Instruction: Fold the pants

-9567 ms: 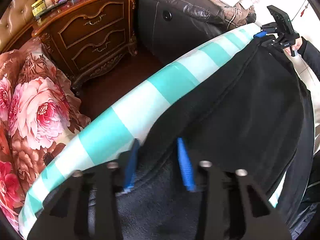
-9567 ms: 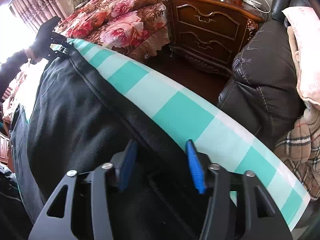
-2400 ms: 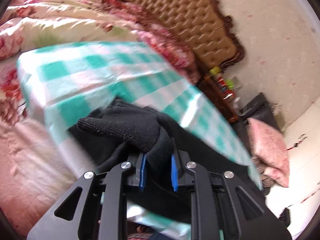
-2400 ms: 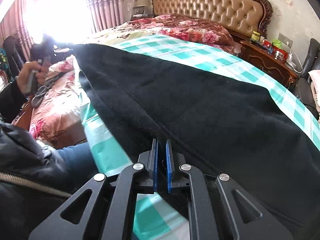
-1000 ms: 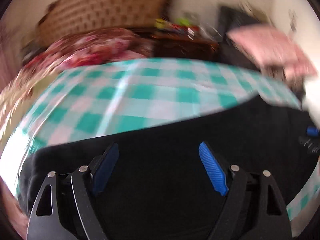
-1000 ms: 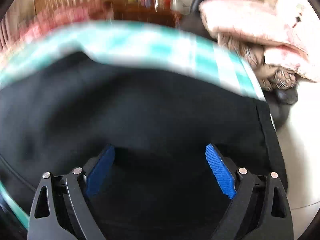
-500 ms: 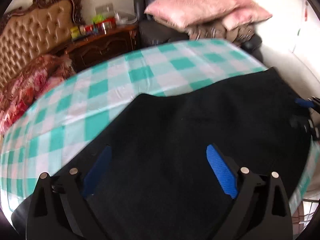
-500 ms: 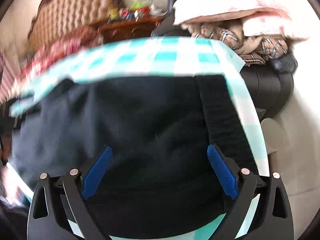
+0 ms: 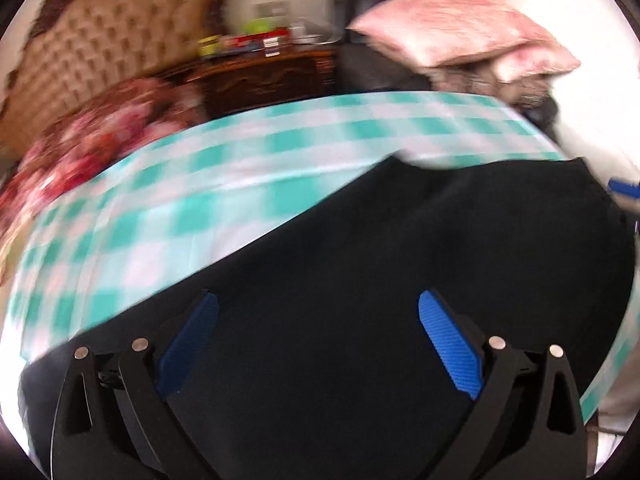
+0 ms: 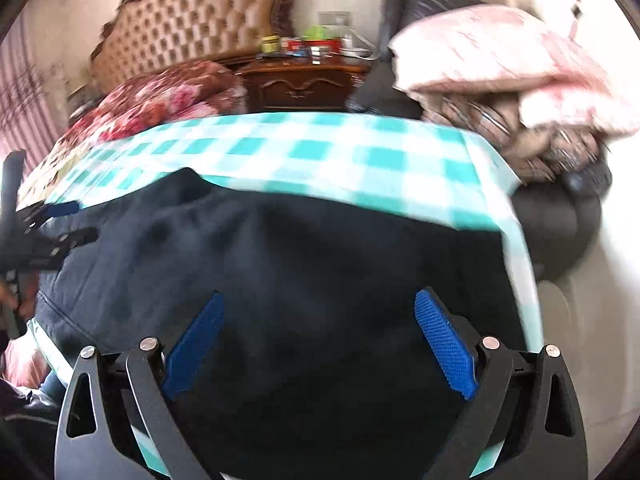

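Black pants (image 9: pixel 400 240) lie folded in a broad flat shape on a teal-and-white checked cloth (image 9: pixel 240 168) that covers the table. My left gripper (image 9: pixel 318 300) hovers over their near-left part; its jaws are opening and hold nothing between the blue pads. In the right wrist view the pants (image 10: pixel 300 248) fill the middle, on the checked cloth (image 10: pixel 320 152). My right gripper (image 10: pixel 320 298) stands wide open above them, gripping nothing. The left gripper (image 10: pixel 52 220) shows at that view's left edge, and a blue fingertip of the right gripper (image 9: pixel 624 190) at the left wrist view's right edge.
Behind the table stand a tufted headboard (image 10: pixel 192 28), floral bedding (image 10: pixel 160 100) and a cluttered dark wood nightstand (image 10: pixel 304 80). Pink pillows (image 10: pixel 500 64) are stacked on a dark leather armchair (image 10: pixel 560 216) at the right. A person's dark sleeve (image 10: pixel 20 420) is at the lower left.
Both grippers, earlier shut on the pants' edge, have let go and now stand wide open. The left view has swung sideways over the pants; the right gripper has lifted.
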Action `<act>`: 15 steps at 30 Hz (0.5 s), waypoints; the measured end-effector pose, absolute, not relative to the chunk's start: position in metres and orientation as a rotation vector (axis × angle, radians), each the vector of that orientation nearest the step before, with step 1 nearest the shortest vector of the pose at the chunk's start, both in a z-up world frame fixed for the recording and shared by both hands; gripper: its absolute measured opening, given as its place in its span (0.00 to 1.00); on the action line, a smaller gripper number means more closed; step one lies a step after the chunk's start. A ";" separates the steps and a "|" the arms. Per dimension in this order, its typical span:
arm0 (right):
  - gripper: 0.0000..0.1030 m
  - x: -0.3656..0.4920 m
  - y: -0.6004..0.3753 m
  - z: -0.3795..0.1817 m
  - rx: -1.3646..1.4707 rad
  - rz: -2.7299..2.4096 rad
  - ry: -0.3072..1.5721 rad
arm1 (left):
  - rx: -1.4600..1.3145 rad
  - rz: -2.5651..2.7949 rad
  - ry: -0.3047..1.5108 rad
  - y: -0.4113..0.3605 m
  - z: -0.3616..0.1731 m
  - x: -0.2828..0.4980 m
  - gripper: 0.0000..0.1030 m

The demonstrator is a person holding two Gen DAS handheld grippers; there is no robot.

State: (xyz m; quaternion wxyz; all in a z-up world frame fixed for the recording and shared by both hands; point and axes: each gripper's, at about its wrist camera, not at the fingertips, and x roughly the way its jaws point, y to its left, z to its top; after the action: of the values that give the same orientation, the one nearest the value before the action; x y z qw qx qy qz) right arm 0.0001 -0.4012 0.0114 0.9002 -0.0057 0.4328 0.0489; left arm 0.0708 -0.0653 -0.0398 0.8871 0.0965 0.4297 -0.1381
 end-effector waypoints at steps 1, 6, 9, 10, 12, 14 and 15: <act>0.89 0.007 -0.395 0.010 -0.023 0.112 0.903 | 0.184 -0.244 0.898 -0.043 -0.042 0.066 0.98; 0.90 0.054 -0.359 0.001 -0.069 0.176 0.934 | 0.056 0.022 0.910 0.095 -0.049 0.038 0.98; 0.90 0.083 -0.345 -0.013 -0.075 0.201 0.979 | -0.025 0.128 0.942 0.157 -0.060 0.029 0.98; 0.90 0.092 -0.342 -0.023 -0.072 0.205 1.010 | -0.037 0.145 0.959 0.172 -0.068 0.027 0.98; 0.90 0.099 -0.339 -0.043 -0.099 0.182 1.065 | -0.029 0.162 0.986 0.186 -0.081 0.028 0.98; 0.95 0.100 -0.338 -0.057 -0.120 0.160 1.086 | -0.115 0.136 1.007 0.201 -0.093 0.030 0.99; 0.95 0.099 -0.338 -0.057 -0.114 0.159 1.076 | -0.171 0.130 0.992 0.209 -0.094 0.028 0.99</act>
State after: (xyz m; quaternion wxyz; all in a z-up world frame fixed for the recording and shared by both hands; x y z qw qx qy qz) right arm 0.0989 -0.3383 -0.0568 0.8543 -0.0540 0.5115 0.0754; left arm 0.0283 0.2088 -0.0945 0.8740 -0.0818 0.4749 0.0620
